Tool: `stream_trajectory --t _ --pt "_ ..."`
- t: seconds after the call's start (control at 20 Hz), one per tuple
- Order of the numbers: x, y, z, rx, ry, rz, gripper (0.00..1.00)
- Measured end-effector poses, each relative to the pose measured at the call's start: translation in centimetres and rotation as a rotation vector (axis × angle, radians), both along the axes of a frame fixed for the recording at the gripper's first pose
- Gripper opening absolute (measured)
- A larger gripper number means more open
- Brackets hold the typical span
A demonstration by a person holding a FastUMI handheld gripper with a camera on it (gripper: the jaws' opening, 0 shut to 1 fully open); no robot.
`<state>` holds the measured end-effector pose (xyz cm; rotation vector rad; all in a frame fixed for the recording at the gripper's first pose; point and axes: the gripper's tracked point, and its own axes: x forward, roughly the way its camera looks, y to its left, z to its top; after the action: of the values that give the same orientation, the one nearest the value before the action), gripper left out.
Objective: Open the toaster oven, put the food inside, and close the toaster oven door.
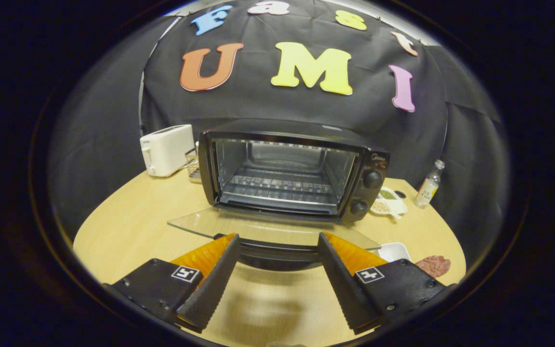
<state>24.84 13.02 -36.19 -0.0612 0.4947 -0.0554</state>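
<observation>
Already the first step looks done: on the wooden tabletop (128,231) the black toaster oven (292,168) stands toward the far edge with its glass door (268,229) folded down flat, its handle (277,250) between the spread fingers, which grip nothing. The gripper (277,241) sits just before that door. The wire rack (277,190) inside is bare, so loading and closing remain. The food, a reddish slab of what seems meat (434,265), lies near the tabletop's right edge beside a small white dish (393,250). A white toaster (166,149) stands at the far left.
</observation>
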Motion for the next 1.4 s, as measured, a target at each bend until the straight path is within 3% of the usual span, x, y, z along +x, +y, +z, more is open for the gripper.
stream_trajectory --t 0.35,0.8,1.05,1.4 --pt "-1.4 0.1 -5.2 0.055 0.157 -0.011 1.0" --pt "-1.6 0.1 -6.5 0.033 0.201 0.029 1.0" --pt "-3.2 -0.7 -4.1 0.072 0.201 0.068 1.0" --pt "-9.1 -12.6 4.0 -0.009 0.107 -0.053 1.0"
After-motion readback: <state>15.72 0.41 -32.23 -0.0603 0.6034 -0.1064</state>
